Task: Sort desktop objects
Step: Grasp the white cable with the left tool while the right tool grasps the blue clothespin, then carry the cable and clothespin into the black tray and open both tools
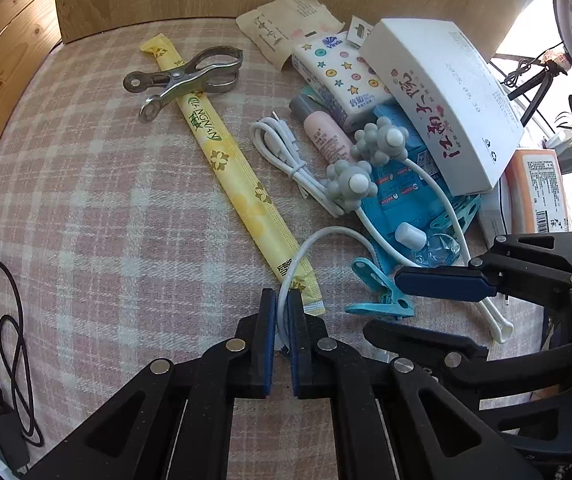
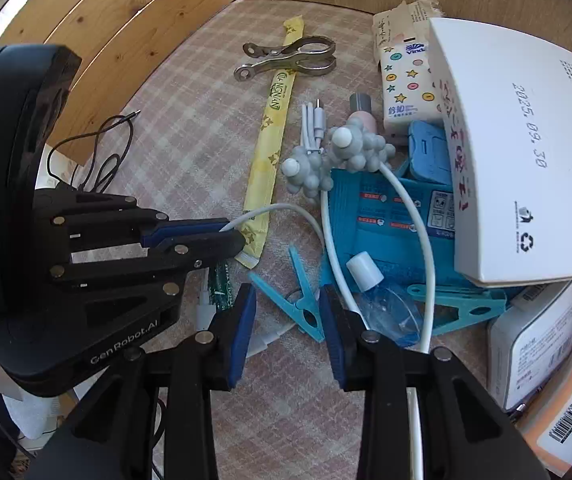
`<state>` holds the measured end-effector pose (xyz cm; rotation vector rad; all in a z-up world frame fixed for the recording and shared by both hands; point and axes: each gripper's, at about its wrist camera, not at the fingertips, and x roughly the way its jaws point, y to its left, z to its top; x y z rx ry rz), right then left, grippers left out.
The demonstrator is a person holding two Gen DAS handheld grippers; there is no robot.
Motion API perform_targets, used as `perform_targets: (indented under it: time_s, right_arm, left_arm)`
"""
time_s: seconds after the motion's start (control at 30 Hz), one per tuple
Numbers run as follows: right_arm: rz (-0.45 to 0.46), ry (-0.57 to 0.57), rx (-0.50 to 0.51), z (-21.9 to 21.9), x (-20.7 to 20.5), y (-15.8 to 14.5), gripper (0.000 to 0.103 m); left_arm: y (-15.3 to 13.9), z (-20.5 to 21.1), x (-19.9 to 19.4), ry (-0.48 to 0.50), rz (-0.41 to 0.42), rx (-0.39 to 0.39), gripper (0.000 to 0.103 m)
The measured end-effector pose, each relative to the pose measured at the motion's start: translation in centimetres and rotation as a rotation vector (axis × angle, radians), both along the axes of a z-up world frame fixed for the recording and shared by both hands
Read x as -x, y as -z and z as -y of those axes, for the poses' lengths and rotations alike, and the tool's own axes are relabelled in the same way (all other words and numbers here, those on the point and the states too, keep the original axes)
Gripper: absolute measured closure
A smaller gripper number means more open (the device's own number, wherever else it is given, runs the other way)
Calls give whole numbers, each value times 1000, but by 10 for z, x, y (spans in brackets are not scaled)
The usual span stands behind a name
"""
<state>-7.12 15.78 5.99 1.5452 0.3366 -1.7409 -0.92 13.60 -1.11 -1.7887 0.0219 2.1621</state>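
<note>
Left claw (image 1: 282, 316) clamped on the white massager's curved arm (image 1: 326, 236) at six o'clock on the plaid counter (image 1: 106, 200); right claw (image 2: 288, 320) stands apart astride one blue clothespin (image 2: 306, 304). Likely next: lifting the massager clear of the two-o'clock clutter. Counted: two knobbed heads (image 1: 352, 186), one steel clamp (image 1: 190, 76).

Bright daylight from a blown-out window at right, soft shadows, sharp focus, strong fisheye edge curvature

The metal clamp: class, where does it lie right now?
In both wrist views the metal clamp lies across the upper end of the yellow chopstick sleeve, left of the tissue pack.
</note>
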Motion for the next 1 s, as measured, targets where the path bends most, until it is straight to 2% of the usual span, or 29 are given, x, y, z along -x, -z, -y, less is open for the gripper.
perform_targets:
  time_s: [0.23,0.33,0.37,0.4,0.7,1.0]
  right_arm:
    - [-51,-44,-61,11,-9,8,70]
    - [-66,-32,-73,11,-10,7,76]
    - [-63,-26,-76,11,-9,6,84]
    - [-59,-20,-74,9,-9,5,86]
    - [-39,11,-36,-15,-20,-14,86]
    - [-29,95,-11,-71,-38,-12,86]
  left_arm:
    - [3,22,5,-9,5,-13,98]
    - [-1,37,-10,-15,5,-16,99]
    - [-2,39,-14,-20,4,-17,99]
    - [-2,41,-18,-23,3,-21,99]
    - [-13,57,-70,-19,-4,-78,99]
    - [-24,48,-134,9,6,-113,100]
